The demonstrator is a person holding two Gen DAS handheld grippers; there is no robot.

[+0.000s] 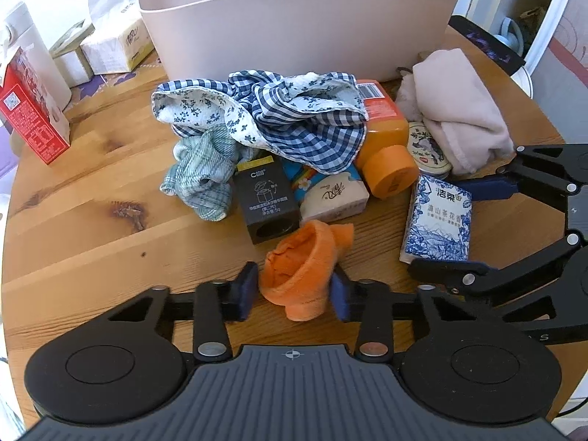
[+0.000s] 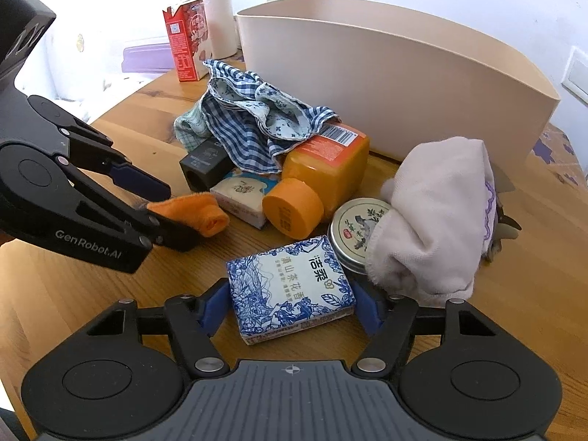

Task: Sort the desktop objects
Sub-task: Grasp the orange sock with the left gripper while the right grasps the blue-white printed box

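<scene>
Left hand-held gripper clenched on orange cloth at near table edge; right hand-held gripper brackets blue-and-white tissue pack, contact unclear; beige bin lies far

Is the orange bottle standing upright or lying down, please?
Lying down: the orange bottle rests on its side on the table, cap toward the camera.

The wooden desk carries a beige bin, a checked cloth, a black box, an orange bottle, an orange cloth, a blue-and-white tissue pack, a round tin, a pale towel and a red carton.
</scene>
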